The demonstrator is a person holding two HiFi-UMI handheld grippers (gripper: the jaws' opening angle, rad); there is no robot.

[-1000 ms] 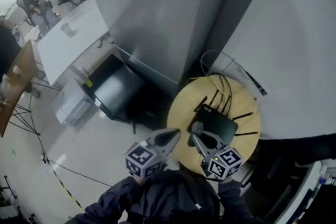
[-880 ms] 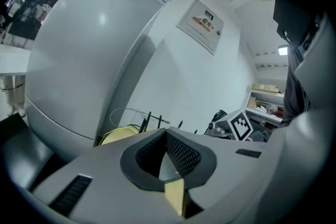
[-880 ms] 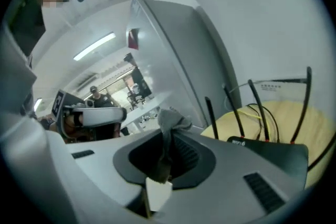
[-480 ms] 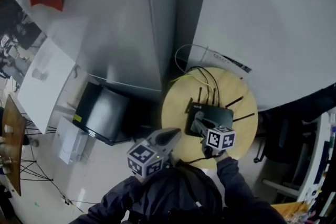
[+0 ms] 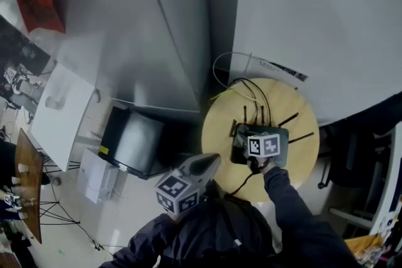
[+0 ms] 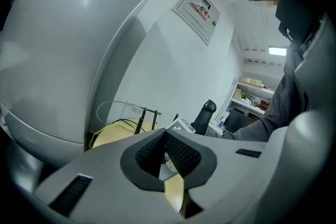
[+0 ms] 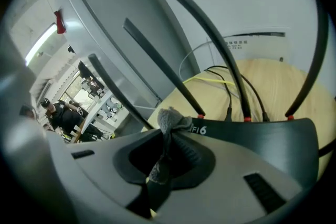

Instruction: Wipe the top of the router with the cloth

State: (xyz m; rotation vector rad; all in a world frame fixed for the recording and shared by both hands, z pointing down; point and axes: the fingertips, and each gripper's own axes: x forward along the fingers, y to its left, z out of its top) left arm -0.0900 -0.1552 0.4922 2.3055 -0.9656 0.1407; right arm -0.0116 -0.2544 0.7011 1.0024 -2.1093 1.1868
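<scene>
A black router (image 5: 279, 146) (image 7: 273, 136) with several upright antennas lies on a round wooden table (image 5: 220, 128). My right gripper (image 5: 246, 142) (image 7: 167, 140) is over the router's left part, shut on a grey cloth (image 7: 170, 121) that bunches out between the jaws just above the router's top. My left gripper (image 5: 210, 164) (image 6: 167, 150) hangs off the table's near-left edge, jaws shut with nothing between them; its view looks across the table edge (image 6: 113, 135) toward the antennas.
Black and yellow cables (image 5: 251, 96) run from the router's back over the table. A grey cabinet (image 5: 169, 41) and a white wall (image 5: 326, 28) stand behind. A dark box (image 5: 132, 138) sits on the floor to the left. An office chair (image 6: 203, 115) stands beyond the table.
The right gripper has moved forward onto the router with the cloth. The head view has shifted; the left gripper stays near the table's edge.
</scene>
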